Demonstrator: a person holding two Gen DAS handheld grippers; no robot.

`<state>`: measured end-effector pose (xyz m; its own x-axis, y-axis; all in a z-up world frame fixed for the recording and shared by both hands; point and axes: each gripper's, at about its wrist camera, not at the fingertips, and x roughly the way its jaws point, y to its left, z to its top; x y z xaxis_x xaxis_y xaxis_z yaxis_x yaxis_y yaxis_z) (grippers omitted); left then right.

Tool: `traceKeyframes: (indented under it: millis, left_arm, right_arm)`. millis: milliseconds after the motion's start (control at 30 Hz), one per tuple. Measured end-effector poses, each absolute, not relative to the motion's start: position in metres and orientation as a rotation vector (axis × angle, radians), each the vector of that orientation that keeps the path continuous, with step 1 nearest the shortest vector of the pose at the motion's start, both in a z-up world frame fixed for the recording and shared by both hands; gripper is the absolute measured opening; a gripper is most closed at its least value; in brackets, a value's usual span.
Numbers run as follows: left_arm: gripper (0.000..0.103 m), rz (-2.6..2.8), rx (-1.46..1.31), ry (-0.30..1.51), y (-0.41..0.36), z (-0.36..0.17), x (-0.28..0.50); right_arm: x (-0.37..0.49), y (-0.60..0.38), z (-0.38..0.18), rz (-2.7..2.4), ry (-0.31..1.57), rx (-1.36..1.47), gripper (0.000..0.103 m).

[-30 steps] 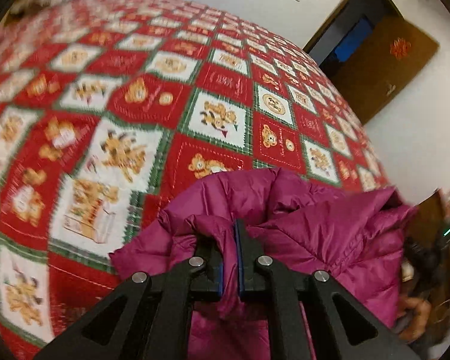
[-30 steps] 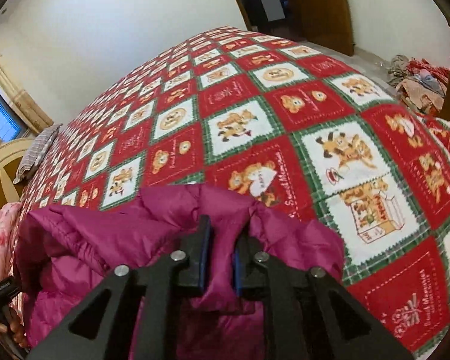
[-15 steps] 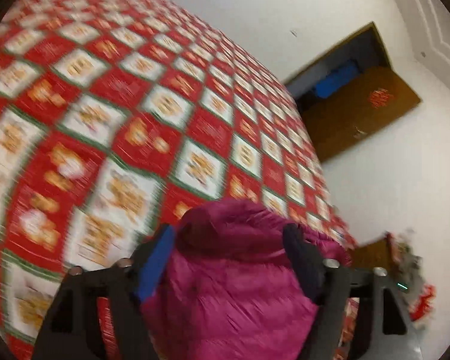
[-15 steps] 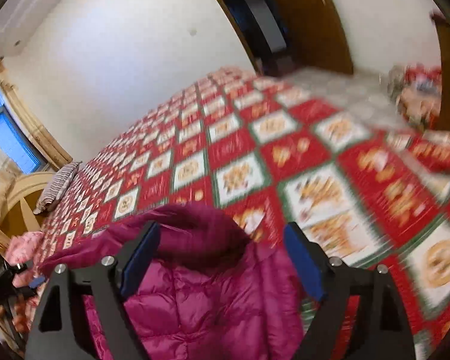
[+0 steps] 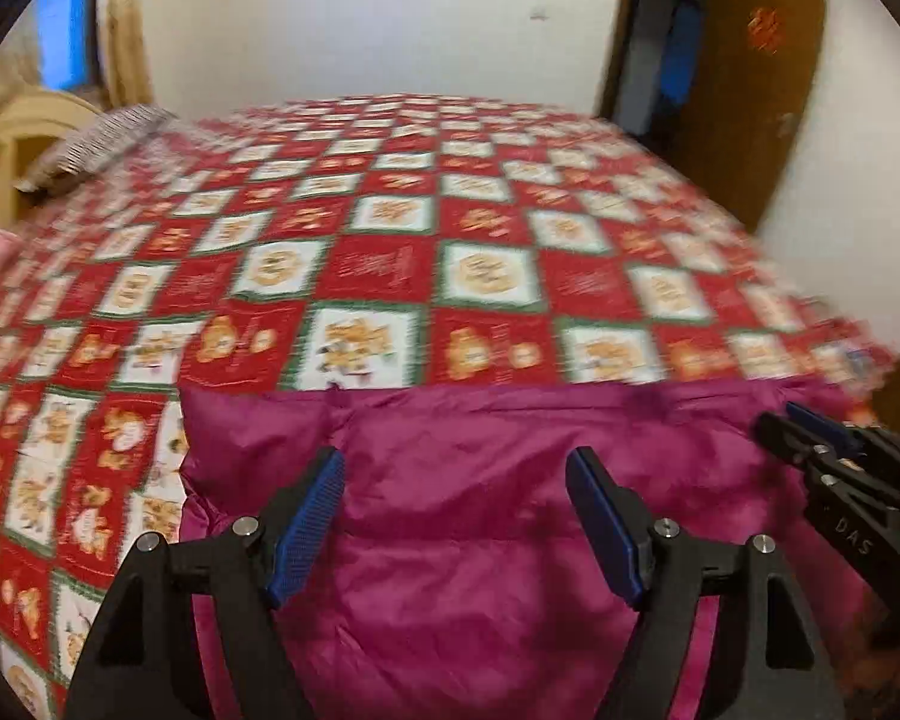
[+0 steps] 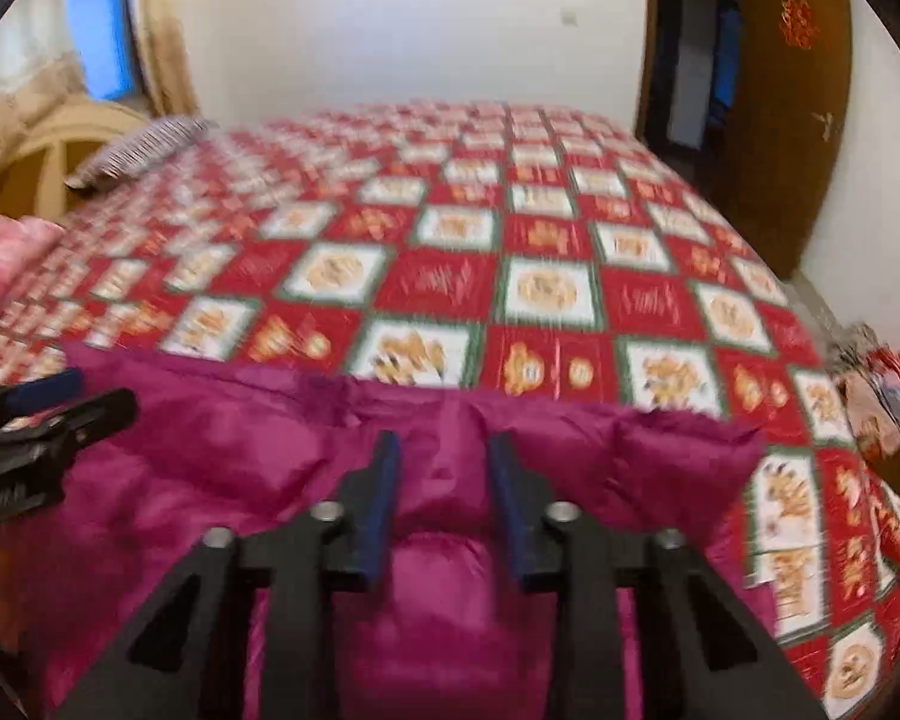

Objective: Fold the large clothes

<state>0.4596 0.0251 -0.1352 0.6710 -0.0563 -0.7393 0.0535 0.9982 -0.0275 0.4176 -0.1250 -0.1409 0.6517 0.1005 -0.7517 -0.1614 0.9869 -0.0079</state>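
- Both hand-held grippers, clamped on bunched fabric one second ago, are now showing parted jaws, and the magenta quilted puffer jacket (image 5: 480,540) is lying spread flat instead of gathered.
- Left hand-held gripper (image 5: 456,516) is hovering above the jacket with its blue-padded jaws spread wide, holding nothing.
- Right hand-held gripper (image 6: 444,504) is sitting partly open, jaws narrower than the left pair; a raised ridge of the jacket (image 6: 438,480) is lying between the pads, and contact cannot be told through the blur.
- Right hand-held gripper (image 5: 810,438) is also appearing at the right edge of the left wrist view, over the jacket's right end.
- Jacket is resting on the near edge of the bed, its far hem forming a nearly straight line across the red, white and green checked bedspread with bear prints (image 5: 390,276).
- Striped pillow (image 6: 138,150) is lying at the far left of the bed.
- Brown wooden door (image 6: 792,108) is standing open at the right.
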Motion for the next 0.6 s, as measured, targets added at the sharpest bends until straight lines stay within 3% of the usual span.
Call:
traceKeyframes:
  millis: [133, 267, 600]
  left_arm:
    - [0.077, -0.031, -0.044, 0.864, 0.04, -0.169, 0.467]
    - [0.084, -0.038, -0.13, 0.829, 0.049, -0.183, 0.468]
    - [0.091, -0.029, -0.112, 0.83, 0.043, -0.2, 0.477]
  right_arm:
    - [0.423, -0.124, -0.176, 0.15, 0.877, -0.066, 0.03]
    - [0.425, -0.125, -0.186, 0.141, 0.875, -0.061, 0.03]
    - [0.418, -0.148, -0.173, 0.077, 0.819, 0.008, 0.027]
